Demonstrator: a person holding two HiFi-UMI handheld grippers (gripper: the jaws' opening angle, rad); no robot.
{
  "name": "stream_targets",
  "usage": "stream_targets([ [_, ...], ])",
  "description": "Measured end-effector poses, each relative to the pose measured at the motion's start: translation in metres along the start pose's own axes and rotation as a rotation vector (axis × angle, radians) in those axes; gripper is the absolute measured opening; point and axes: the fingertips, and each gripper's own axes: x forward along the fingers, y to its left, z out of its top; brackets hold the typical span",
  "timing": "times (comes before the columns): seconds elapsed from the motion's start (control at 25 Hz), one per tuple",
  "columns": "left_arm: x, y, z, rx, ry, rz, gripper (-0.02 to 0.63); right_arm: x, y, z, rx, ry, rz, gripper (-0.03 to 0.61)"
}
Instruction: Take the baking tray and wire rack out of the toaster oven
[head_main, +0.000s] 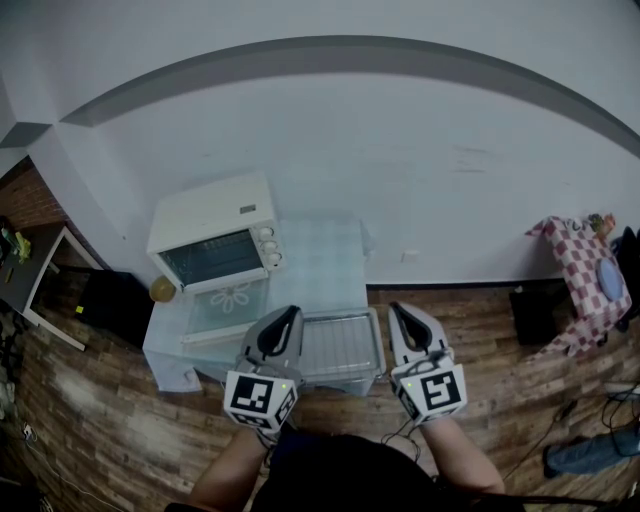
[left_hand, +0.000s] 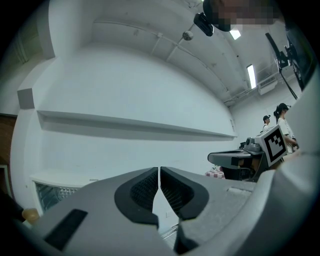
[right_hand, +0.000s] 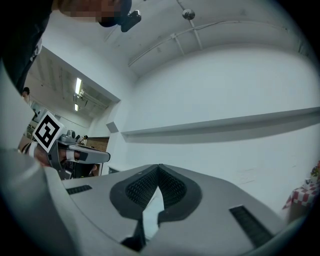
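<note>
The left gripper (head_main: 289, 314) is closed: in the left gripper view (left_hand: 159, 172) its 2 ribbed pads (left_hand: 145, 189) stand together with only a hairline between them, and nothing is held there; the right gripper (head_main: 399, 309) is closed too, and in the right gripper view (right_hand: 158, 168) its pads (right_hand: 172, 189) meet at the tip on nothing.

Both grippers point level toward the white wall (head_main: 420, 150), side by side in front of the person; each shows at the edge of the other's view, well apart from it.

A metal tray (head_main: 340, 345) with a barred surface lies flat on the table (head_main: 330, 260), out of the toaster oven (head_main: 213, 228); whether it is the baking tray, the wire rack, or 1 on the other cannot be told; seen from the head view it sits between the 2 grippers, its left edge just beside the left gripper's jaws and its right edge near the right gripper's; neither pair of pads is on it; a sliver of its edge (left_hand: 169, 233) shows below the left jaws in the left gripper view.

The toaster oven stands at the table's far left corner; its door (head_main: 226, 303) hangs open and lies flat, just left of the tray.
</note>
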Motion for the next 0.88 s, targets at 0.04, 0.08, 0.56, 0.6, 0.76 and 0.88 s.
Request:
stream_targets([
  [0.04, 0.0002, 0.0004, 0.0002, 0.000, 0.001, 0.001, 0.017, 0.0009, 0.0001, 0.0011, -0.003, -0.004, 0.001, 0.003],
  [0.08, 0.0004, 0.0007, 0.0004, 0.000, 0.001, 0.003, 0.017, 0.0019, -0.0001, 0.0030, -0.004, -0.013, 0.002, 0.003],
  [0.56, 0.0010, 0.0006, -0.0002, 0.003, 0.012, 0.006, 0.017, 0.0036, -0.0018, 0.0068, 0.005, -0.024, 0.004, 0.003],
  [0.6, 0.0007, 0.0004, 0.0000, 0.004, 0.012, 0.005, 0.017, 0.0036, -0.0014, 0.0088, 0.003, -0.030, 0.004, 0.003],
  [0.76, -0.0011, -0.0012, -0.0003, 0.008, 0.012, 0.004, 0.017, 0.0021, -0.0005, 0.0106, -0.002, -0.036, 0.002, 0.003],
  [0.88, -0.0013, -0.0001, -0.0014, 0.008, 0.017, 0.004, 0.017, 0.0031, -0.0001, 0.0098, 0.000, -0.026, 0.002, 0.003],
])
